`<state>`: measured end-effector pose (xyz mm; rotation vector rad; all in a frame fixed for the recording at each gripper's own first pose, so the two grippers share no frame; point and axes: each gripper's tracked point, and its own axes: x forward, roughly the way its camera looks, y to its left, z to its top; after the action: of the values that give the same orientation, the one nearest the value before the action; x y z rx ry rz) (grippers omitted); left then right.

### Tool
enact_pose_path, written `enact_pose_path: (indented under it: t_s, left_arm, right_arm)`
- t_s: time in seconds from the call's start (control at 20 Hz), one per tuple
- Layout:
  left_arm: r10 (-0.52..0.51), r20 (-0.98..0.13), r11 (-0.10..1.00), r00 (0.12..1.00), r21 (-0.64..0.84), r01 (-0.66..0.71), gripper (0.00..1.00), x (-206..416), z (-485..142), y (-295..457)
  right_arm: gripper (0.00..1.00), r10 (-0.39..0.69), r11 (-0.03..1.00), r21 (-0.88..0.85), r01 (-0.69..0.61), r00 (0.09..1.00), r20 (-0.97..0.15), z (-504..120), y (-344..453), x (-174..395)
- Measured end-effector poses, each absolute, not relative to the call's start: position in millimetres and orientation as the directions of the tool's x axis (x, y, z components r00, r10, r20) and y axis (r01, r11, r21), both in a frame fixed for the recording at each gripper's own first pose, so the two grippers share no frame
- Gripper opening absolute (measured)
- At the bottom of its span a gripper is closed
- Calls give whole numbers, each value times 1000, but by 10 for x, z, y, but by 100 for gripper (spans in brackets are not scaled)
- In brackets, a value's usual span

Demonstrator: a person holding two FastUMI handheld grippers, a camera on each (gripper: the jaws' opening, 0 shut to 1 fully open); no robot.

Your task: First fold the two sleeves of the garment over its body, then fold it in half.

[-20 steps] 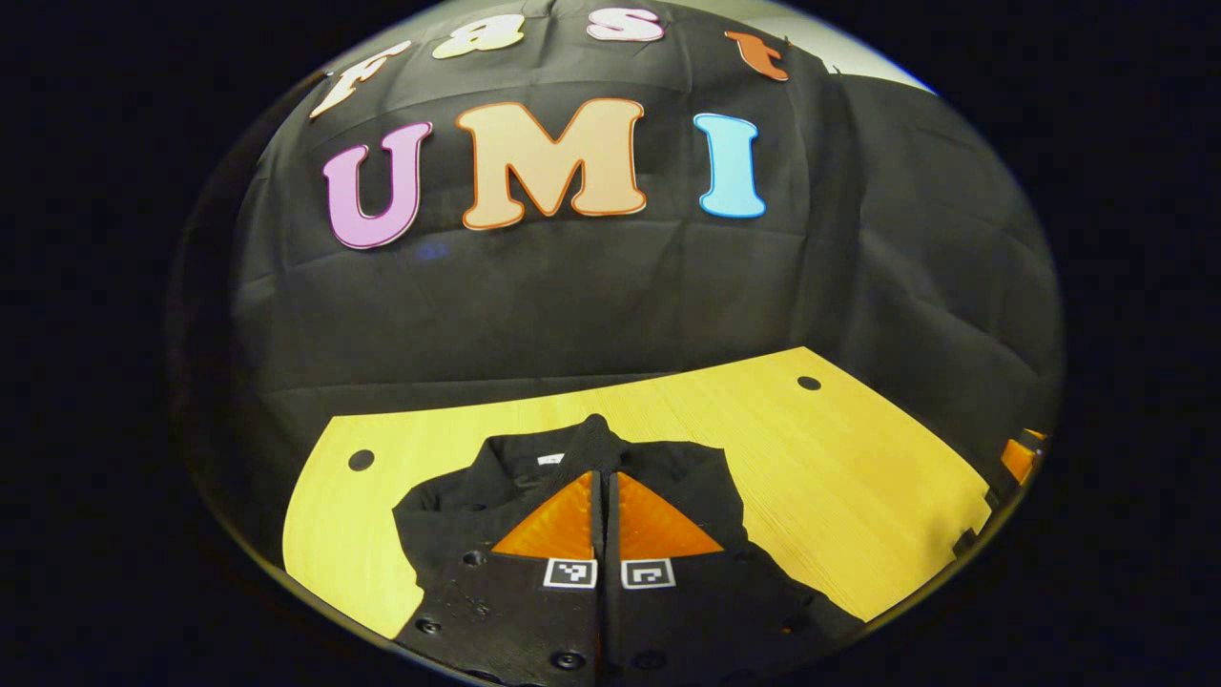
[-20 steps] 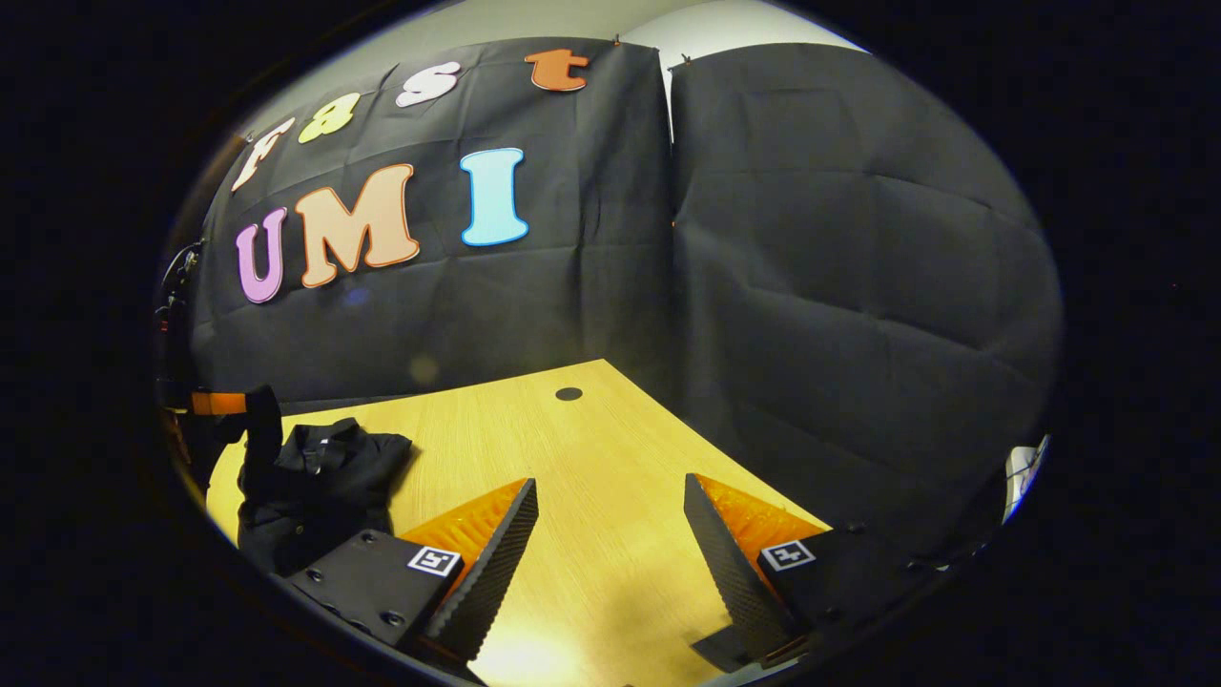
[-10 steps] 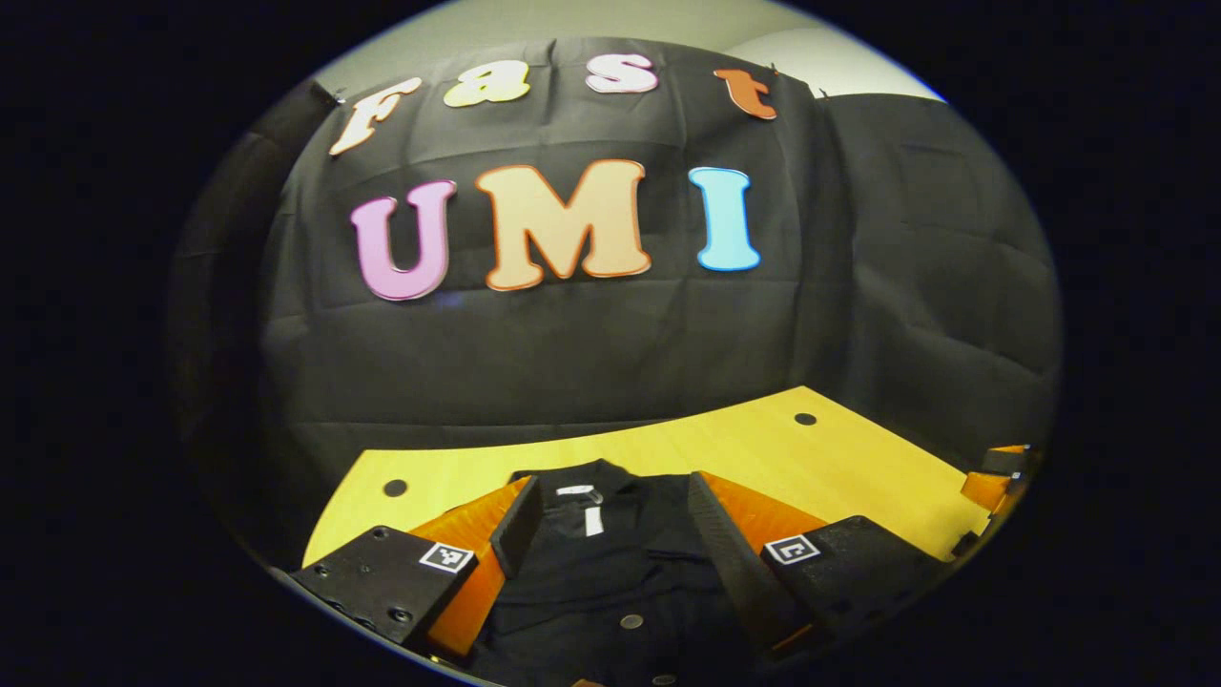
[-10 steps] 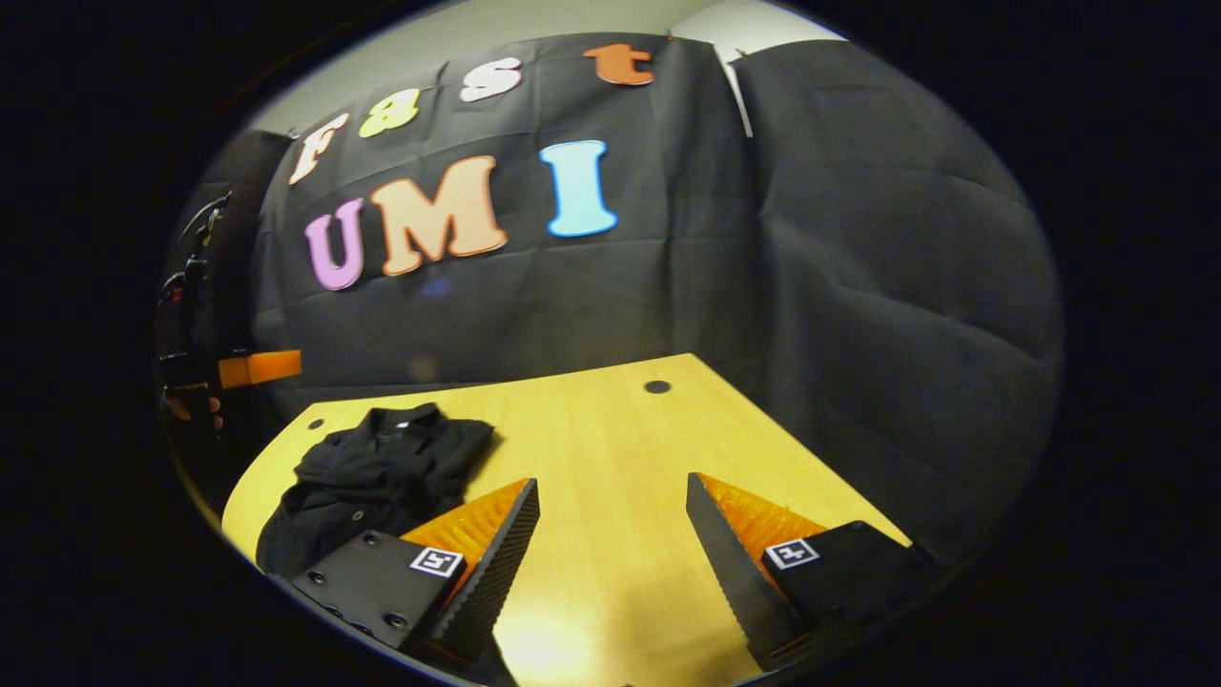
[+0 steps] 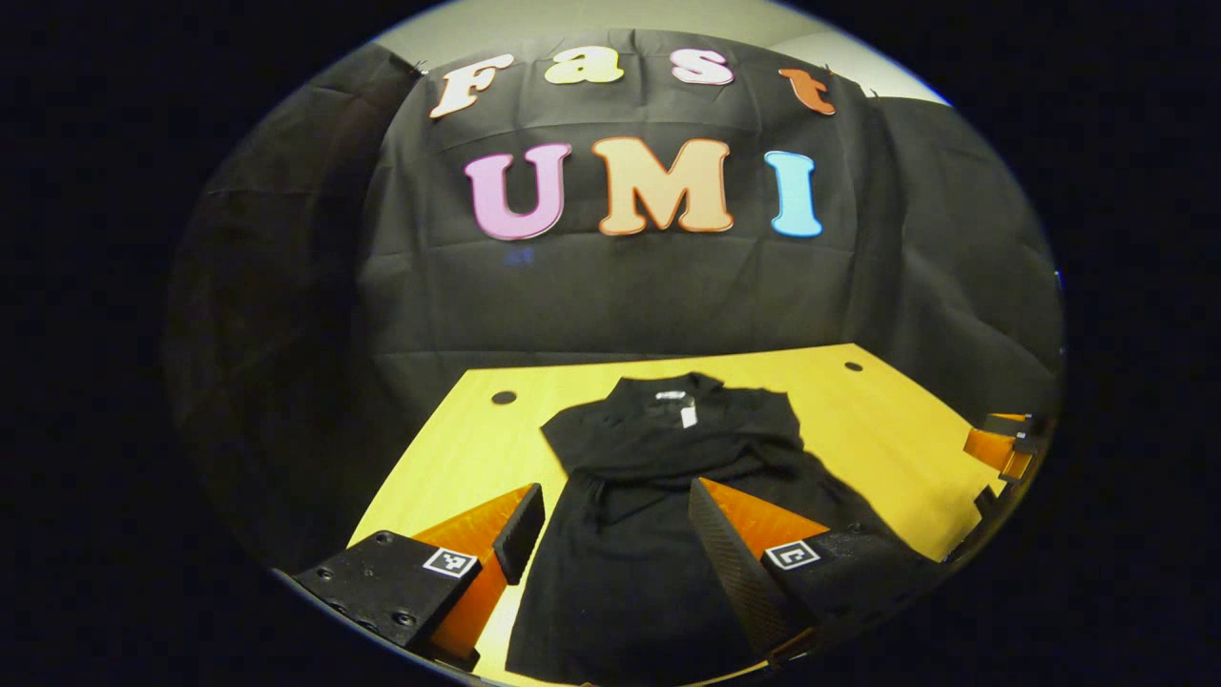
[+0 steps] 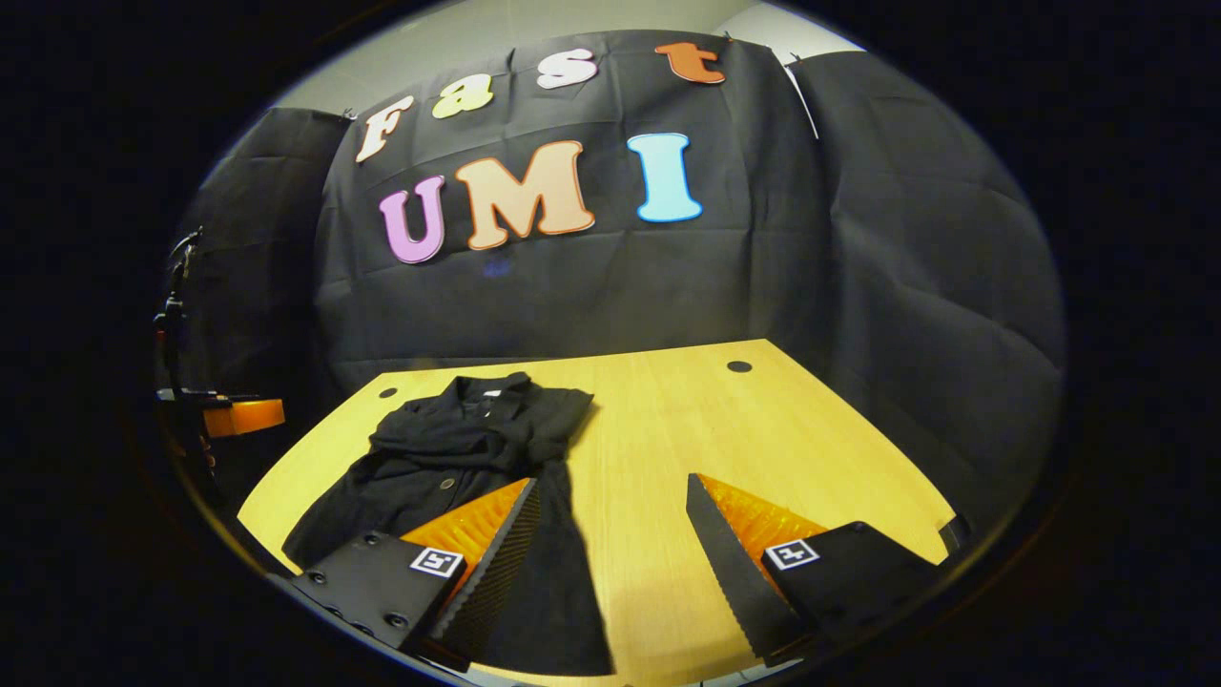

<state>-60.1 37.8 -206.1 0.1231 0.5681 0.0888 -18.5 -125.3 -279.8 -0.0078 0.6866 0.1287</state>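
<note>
The black garment (image 5: 658, 477) lies flat on the wooden table (image 5: 448, 468), collar toward the booth wall, a small white tag (image 5: 686, 416) just below the neckline. Its sleeves lie folded across the chest, forming a creased band over the upper body, while the lower body spreads long toward the near edge of the table. In the right gripper view the same garment (image 6: 448, 458) sits on the left part of the table (image 6: 725, 429), a round button visible on its front.

The left gripper (image 5: 610, 544) hangs above the garment's lower half with its fingers spread wide apart, gripping nothing; dark cloth shows between them. The right gripper (image 6: 610, 544) is held to the garment's right side, fingers likewise wide apart and empty, its left finger above the garment's hem edge and its right finger over bare wood.

Two dark round holes (image 5: 503, 397) mark the table's far corners, beyond the collar. In the left gripper view the right gripper (image 5: 1002, 444) shows far right of the garment.
</note>
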Motion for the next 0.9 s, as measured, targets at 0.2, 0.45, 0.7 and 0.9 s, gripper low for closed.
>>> enact_pose_path:
  t_s: [0.2,0.45,0.7,0.9]
  left_arm:
    - [164,-600,984,783,152,-90,94,-1190,-2370,670]
    - [193,-678,981,710,151,-122,94,-1678,-2746,878]
    - [208,-771,978,602,141,-156,95,-2061,-3199,953]
    - [214,-801,976,558,146,-164,96,-2229,-3458,1011]
  right_arm:
    - [99,107,991,10,-136,728,-677,-2983,-1183,-583]
    - [98,92,989,-10,-147,667,-740,-3329,-1181,-949]
    - [95,73,987,-22,-158,568,-820,-3741,-1197,-1269]
    - [99,61,987,-21,-162,484,-873,-4062,-1144,-1463]
